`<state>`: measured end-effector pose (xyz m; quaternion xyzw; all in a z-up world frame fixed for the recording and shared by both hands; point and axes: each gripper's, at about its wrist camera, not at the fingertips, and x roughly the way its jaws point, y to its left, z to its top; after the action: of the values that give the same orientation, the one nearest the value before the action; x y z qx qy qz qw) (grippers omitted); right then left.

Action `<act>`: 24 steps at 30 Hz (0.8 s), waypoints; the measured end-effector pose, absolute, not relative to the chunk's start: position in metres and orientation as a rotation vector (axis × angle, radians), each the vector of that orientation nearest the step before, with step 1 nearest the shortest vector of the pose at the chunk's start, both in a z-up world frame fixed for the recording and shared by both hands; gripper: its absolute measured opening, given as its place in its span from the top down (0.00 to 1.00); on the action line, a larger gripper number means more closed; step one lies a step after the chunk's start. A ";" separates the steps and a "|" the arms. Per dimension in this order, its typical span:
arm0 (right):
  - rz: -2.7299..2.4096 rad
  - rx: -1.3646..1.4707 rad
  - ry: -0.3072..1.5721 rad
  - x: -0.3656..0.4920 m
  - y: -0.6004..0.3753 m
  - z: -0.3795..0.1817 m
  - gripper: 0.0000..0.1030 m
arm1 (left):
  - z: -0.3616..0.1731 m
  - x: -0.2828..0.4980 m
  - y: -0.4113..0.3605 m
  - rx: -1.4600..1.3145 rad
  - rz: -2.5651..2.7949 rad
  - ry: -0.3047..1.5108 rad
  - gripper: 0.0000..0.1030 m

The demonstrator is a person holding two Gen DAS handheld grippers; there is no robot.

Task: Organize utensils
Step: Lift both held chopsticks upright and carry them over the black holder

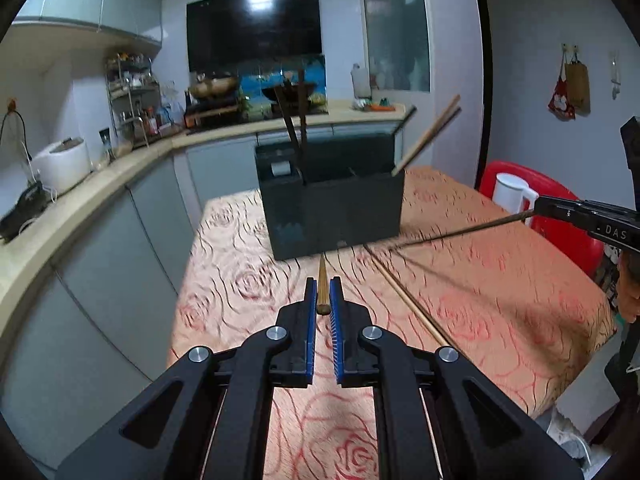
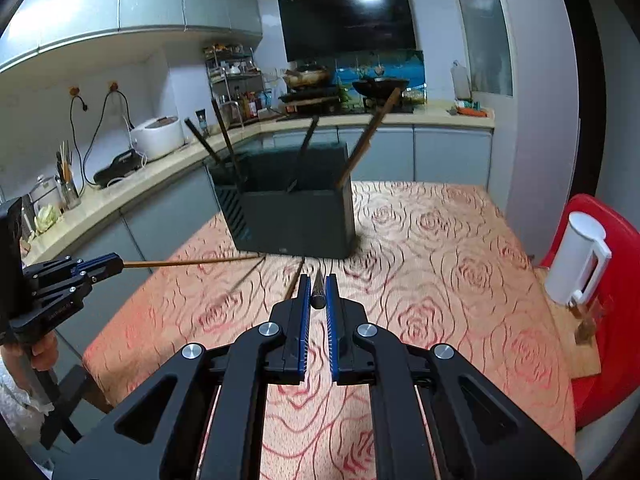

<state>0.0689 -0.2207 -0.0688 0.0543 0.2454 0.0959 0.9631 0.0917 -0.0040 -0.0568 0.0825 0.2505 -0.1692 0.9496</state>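
A black utensil holder (image 1: pixel 332 208) (image 2: pixel 292 216) stands on the rose-patterned table, with dark chopsticks (image 1: pixel 294 128) and light wooden chopsticks (image 1: pixel 432 132) leaning out of it. My left gripper (image 1: pixel 323 284) is shut on a light wooden chopstick (image 1: pixel 322 296) that points toward the holder. From the right wrist view the left gripper (image 2: pixel 118 263) and its chopstick (image 2: pixel 192 263) show at the left. My right gripper (image 2: pixel 318 280) is shut on a dark chopstick (image 2: pixel 318 292). In the left wrist view the right gripper (image 1: pixel 538 202) enters from the right with its chopstick (image 1: pixel 460 232). A loose chopstick (image 1: pixel 412 308) (image 2: pixel 294 280) lies on the cloth.
A white kettle (image 2: pixel 576 256) sits on a wooden board on a red chair (image 2: pixel 612 280) at the table's right. A curved counter (image 1: pixel 80 200) with a rice cooker (image 1: pixel 60 164) runs along the left. A stove with pans (image 2: pixel 380 84) is behind the holder.
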 end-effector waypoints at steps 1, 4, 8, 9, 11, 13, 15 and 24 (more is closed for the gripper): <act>0.196 0.107 0.487 0.070 -0.220 -0.064 0.92 | -0.053 0.093 -0.003 0.167 -0.344 0.503 0.94; 0.204 0.106 0.459 0.075 -0.221 -0.052 0.92 | -0.037 0.099 -0.002 0.161 -0.347 0.477 0.94; 0.219 0.134 0.447 0.088 -0.226 -0.037 0.92 | -0.023 0.108 -0.003 0.158 -0.360 0.463 0.94; 0.224 0.140 0.445 0.091 -0.227 -0.034 0.92 | -0.021 0.109 -0.005 0.161 -0.363 0.462 0.94; 0.237 0.149 0.445 0.099 -0.230 -0.026 0.92 | -0.015 0.116 -0.009 0.170 -0.372 0.462 0.94; 0.246 0.161 0.452 0.109 -0.233 -0.020 0.92 | -0.009 0.124 -0.013 0.175 -0.381 0.463 0.94; 0.254 0.175 0.460 0.116 -0.235 -0.014 0.92 | -0.001 0.133 -0.016 0.171 -0.397 0.472 0.94; 0.254 0.164 0.460 0.138 -0.239 0.022 0.92 | 0.036 0.166 -0.020 0.130 -0.441 0.487 0.94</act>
<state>0.1381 -0.2395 0.0218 0.0808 0.2273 0.1254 0.9623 0.1657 -0.0199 0.0362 0.0638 0.2390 -0.2166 0.9444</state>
